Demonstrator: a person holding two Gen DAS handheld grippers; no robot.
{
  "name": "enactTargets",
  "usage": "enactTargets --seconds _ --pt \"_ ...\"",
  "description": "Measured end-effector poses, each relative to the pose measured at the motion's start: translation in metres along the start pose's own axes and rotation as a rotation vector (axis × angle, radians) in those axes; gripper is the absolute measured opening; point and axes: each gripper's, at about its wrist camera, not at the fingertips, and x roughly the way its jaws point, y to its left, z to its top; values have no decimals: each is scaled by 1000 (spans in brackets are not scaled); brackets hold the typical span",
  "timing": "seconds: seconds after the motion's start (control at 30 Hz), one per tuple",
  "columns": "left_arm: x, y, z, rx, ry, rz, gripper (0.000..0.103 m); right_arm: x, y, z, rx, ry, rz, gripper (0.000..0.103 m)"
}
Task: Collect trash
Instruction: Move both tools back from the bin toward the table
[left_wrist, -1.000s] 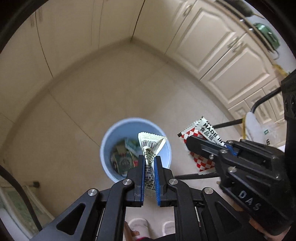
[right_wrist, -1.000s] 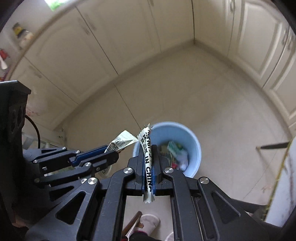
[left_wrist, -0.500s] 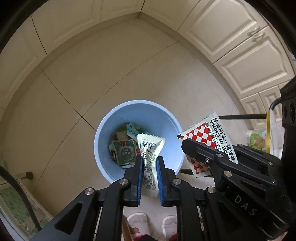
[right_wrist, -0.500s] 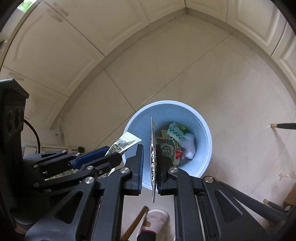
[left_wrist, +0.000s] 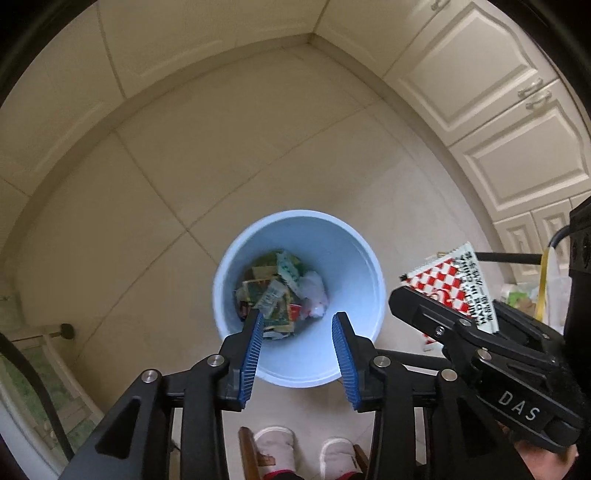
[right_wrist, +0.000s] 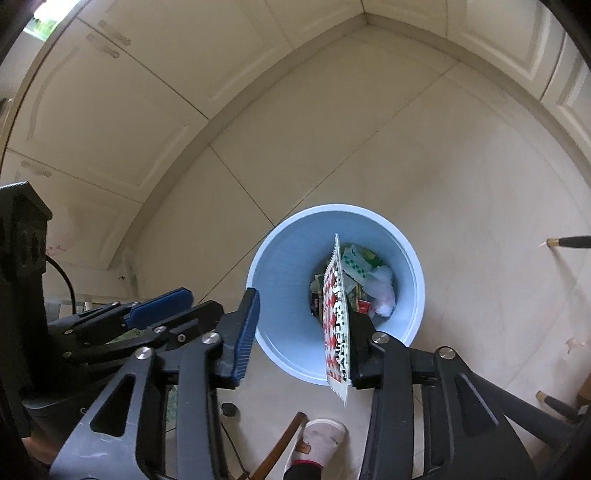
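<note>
Faintly, "DAS" on right tool (left_wrist: 424, 317)

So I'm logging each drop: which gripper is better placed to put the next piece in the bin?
Right. The right gripper is open above the blue bin, with the red-checked wrapper clinging to one of its fingers. The left gripper is open and holds nothing.
</note>
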Motion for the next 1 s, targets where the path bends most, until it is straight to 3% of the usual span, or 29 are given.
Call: enactTargets --seconds 0.17,0.3,0.33,0.37,0.53,0.6,0.63,0.67,0.73,0.8,1.0 --pt "-14 -13 -11 -15 -45 59 41 -7 24 -1 -83 4 -20 58" --pt "-19 -12 -20 -22 -67 89 42 -9 45 -3 -167 23 -54 60" --pt "-23 -12 -22 -22 -72 89 42 -9 49 -5 -181 22 -50 54" --pt "-24 -13 -24 -25 -74 82 42 -11 52 -6 -185 17 -33 37" --pt "-42 -15 -27 -15 -85 59 43 -15 53 -10 -176 7 -13 7" --pt "-42 -18 -27 -11 -87 49 43 -21 52 -10 -162 -4 24 7" --pt "-48 -17 -26 -11 -94 39 42 -22 52 -10 -164 -9 21 18" --pt "-50 -18 -25 -9 -98 34 43 -24 53 -10 -167 -7 9 46" --pt "-54 -20 -22 -10 -111 36 44 -27 54 -10 -181 -23 -52 59" --pt "-56 -24 -18 10 -119 8 44 -30 52 -10 -185 -37 -54 60" --pt "-64 -25 -8 44 -129 31 44 -35 45 -13 -178 -48 -45 64"
